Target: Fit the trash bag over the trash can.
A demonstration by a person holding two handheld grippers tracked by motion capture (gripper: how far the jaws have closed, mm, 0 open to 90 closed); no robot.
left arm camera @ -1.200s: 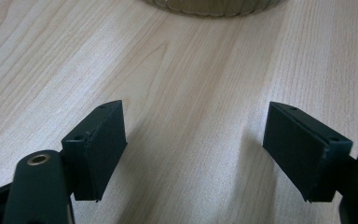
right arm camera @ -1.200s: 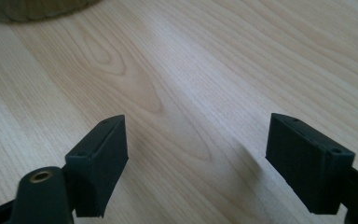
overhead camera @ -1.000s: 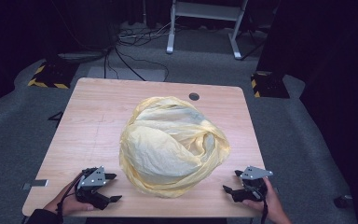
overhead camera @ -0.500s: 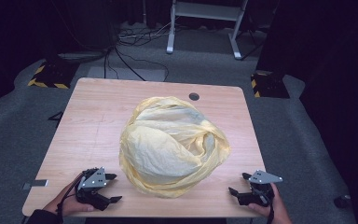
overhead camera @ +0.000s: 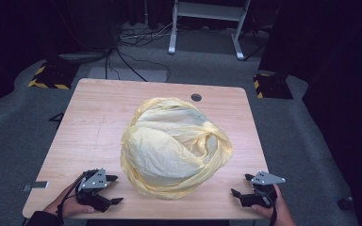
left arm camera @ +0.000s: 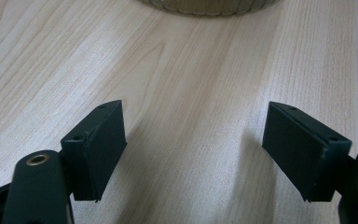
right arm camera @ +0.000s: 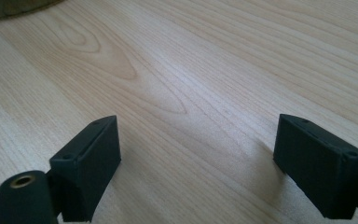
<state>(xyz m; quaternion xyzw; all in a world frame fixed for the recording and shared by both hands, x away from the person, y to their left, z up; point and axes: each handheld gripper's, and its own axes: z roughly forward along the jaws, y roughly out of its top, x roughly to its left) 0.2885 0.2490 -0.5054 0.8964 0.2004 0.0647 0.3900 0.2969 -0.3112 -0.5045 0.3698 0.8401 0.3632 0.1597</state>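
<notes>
At the bottom of the high view, the left gripper (overhead camera: pixel 104 189) is resting near the lower left edge of the table (overhead camera: pixel 94 122), its fingers (left arm camera: pixel 98 144) standing wide apart over bare wood with nothing between them. At the lower right, the right gripper (overhead camera: pixel 242 186) is sitting by the table's near corner; its jaws have just been opening, and its fingers (right arm camera: pixel 87 163) are likewise spread over bare wood. Both are lying well apart from the yellow plastic bag (overhead camera: pixel 172 146), which is sitting crumpled in a loose mound at the middle of the frame, toward the near half of the table. Judging by this, the bag is not being gripped; whatever handling it needs is looking either finished or not yet begun.
</notes>
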